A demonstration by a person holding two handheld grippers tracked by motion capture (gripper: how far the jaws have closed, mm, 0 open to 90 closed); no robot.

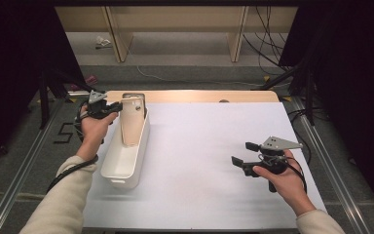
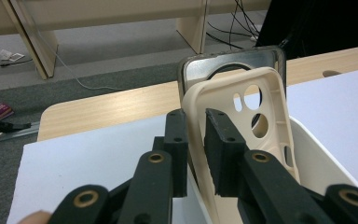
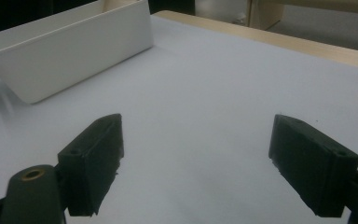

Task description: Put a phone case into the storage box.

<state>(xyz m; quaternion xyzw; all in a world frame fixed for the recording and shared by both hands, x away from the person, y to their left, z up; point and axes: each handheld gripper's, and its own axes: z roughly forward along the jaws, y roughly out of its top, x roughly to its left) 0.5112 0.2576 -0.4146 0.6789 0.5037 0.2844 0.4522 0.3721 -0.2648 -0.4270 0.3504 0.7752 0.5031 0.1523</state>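
A beige phone case (image 1: 132, 124) (image 2: 265, 107) stands tilted in the far end of a white bin (image 1: 121, 168) (image 2: 328, 156). Behind it stands a dark grey case (image 1: 136, 97) (image 2: 233, 65). My left gripper (image 1: 118, 106) (image 2: 196, 140) reaches over the bin's left wall, with the beige case's edge between its pads. The pads stand just off that edge, so this gripper is open. My right gripper (image 1: 243, 153) (image 3: 196, 158) hovers low over the white table cover at the right, open wide with nothing between its fingers.
The white bin (image 3: 74, 56) lies lengthwise on the left of the white table cover (image 1: 199, 161). A wooden table edge (image 1: 199, 95) runs along the back. Metal rails and dark stands flank the table, and cables lie on the floor behind it.
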